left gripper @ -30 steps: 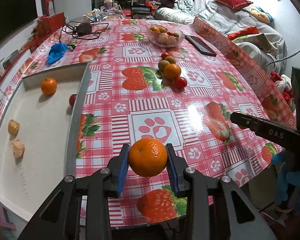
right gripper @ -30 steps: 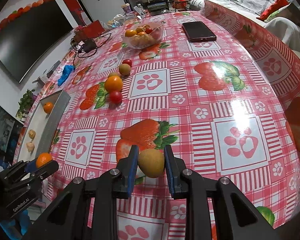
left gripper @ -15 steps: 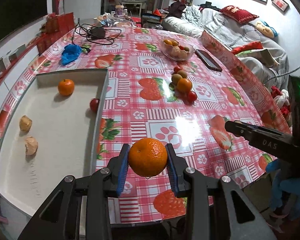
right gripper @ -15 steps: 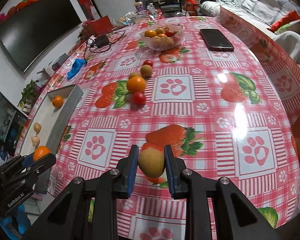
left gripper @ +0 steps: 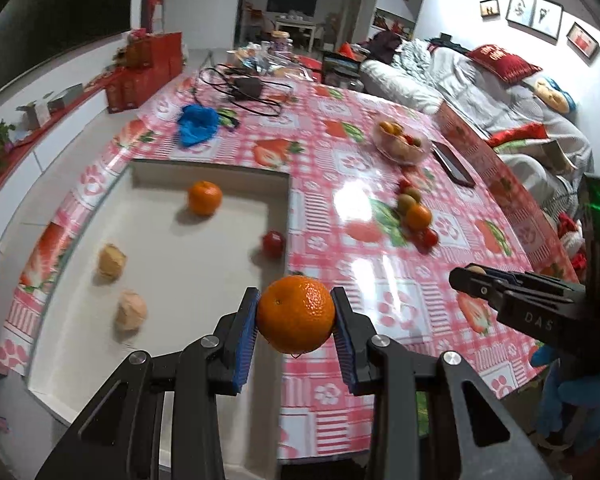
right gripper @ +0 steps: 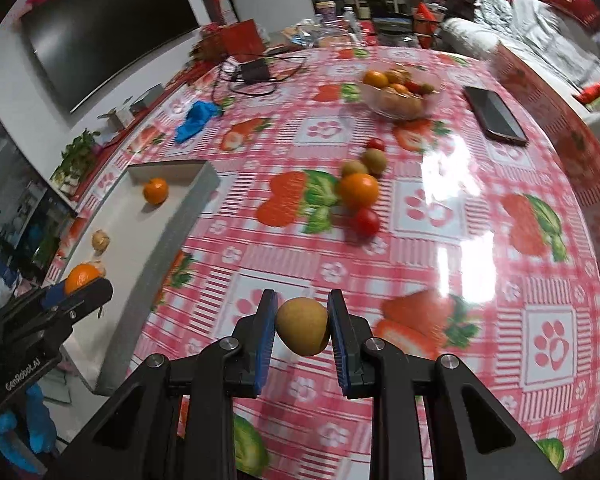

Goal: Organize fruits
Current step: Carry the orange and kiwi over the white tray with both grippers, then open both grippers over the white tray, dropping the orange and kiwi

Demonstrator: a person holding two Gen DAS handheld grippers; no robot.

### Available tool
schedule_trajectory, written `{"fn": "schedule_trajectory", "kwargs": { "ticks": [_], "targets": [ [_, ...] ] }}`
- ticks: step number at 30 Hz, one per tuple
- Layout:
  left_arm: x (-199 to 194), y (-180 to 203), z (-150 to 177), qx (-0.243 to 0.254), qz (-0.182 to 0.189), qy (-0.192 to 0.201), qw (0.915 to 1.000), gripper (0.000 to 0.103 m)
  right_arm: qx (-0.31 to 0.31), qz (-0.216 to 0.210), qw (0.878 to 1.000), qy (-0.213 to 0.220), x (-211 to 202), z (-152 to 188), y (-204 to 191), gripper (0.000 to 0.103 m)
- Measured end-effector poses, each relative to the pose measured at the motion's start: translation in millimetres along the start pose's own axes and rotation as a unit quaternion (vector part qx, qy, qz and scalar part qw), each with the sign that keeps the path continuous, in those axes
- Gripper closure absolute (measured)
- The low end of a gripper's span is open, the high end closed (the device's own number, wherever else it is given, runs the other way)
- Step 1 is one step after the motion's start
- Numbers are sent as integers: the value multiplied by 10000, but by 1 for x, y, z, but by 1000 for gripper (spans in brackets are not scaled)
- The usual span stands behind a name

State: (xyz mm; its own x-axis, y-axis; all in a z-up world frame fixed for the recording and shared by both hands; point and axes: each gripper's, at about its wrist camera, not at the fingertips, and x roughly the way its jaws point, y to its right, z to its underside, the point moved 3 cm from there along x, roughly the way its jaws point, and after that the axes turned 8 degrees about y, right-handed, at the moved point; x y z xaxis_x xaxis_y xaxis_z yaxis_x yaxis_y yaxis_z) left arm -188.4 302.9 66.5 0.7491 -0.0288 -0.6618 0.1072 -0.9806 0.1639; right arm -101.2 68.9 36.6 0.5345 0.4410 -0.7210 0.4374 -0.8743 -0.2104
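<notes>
My left gripper [left gripper: 296,316] is shut on an orange [left gripper: 296,314] and holds it in the air over the right edge of the grey tray [left gripper: 204,272]. The tray holds another orange [left gripper: 205,197], a small red fruit [left gripper: 273,243] and two tan fruits [left gripper: 111,261]. My right gripper [right gripper: 302,326] is shut on a yellow-brown fruit [right gripper: 302,326] above the table's near side. It also shows in the left wrist view [left gripper: 476,276]. A loose cluster with an orange [right gripper: 358,189], a red tomato [right gripper: 366,221] and green-brown fruits [right gripper: 374,160] lies mid-table.
A glass bowl of fruit [right gripper: 400,94] stands far back, a phone [right gripper: 494,114] to its right. A blue glove [right gripper: 198,116] and a charger with cables [right gripper: 256,72] lie at the far left. A sofa [left gripper: 500,92] runs along the table's right side.
Both grippers have moved left toward the tray, still holding their fruits. The tray now fills more of the left wrist view.
</notes>
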Motion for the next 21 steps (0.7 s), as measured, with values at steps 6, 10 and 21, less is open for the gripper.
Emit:
{"fn": "schedule_trajectory", "kwargs": {
  "ticks": [6,10,21],
  "targets": [
    [-6,-31,-19,-17,-181,98,9998,64,-277,-214,9994,-42,12,-15,-33,76],
    [-12,-52,-36,-41,-311,254,9992,64,-534,-367,9979,-41,19,-28,-61,76],
    [0,-94,-59,-97,-656,256,9975,64,-972,-778,9921,-173,48,-52,-126,76]
  ]
}}
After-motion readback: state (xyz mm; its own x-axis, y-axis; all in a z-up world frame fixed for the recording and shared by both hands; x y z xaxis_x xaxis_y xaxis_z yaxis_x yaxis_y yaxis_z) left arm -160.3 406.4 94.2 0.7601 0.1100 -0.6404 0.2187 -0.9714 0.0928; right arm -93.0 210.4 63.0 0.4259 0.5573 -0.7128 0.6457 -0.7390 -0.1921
